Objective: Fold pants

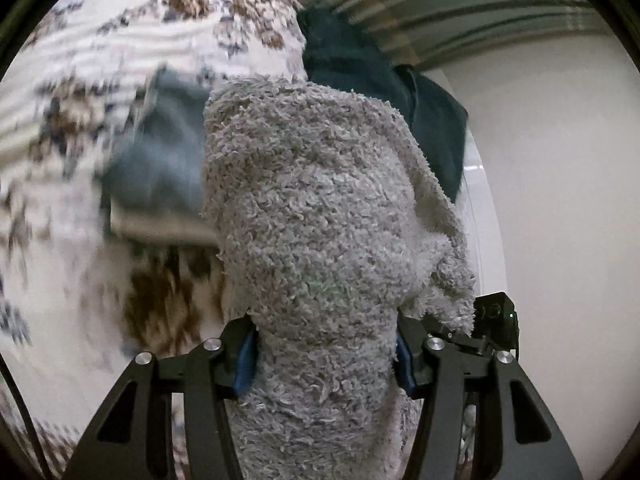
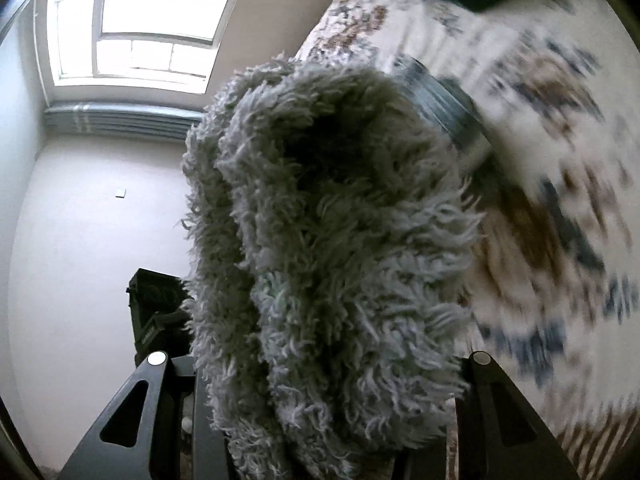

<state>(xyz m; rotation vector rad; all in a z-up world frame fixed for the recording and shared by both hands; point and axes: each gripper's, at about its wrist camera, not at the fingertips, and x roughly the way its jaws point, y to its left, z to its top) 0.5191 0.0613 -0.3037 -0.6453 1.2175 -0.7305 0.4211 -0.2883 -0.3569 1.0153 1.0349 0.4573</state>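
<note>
Left gripper, in the left wrist view, has its two black fingers pressed in on a thick bundle of the fluffy grey pants, blue pads biting both sides. From this gripper the fabric runs straight ahead and up, its long axis in line with the fingers, and more hangs down below the jaws toward the camera. Beyond it and to the left lies a patterned bedspread, blurred, with a folded blue-grey garment on it and a dark teal cloth farther off. My judgement: the pants are lifted clear, so the coming move is to carry them forward onto that surface.

Right gripper, in the right wrist view, is buried under shaggy pile; only the finger bases show, set fairly wide with the pants heaped between them. Whether the tips pinch firmly I cannot tell. The bedspread lies ahead and to the right of this gripper, so the right hand seems nearer to it.
</note>
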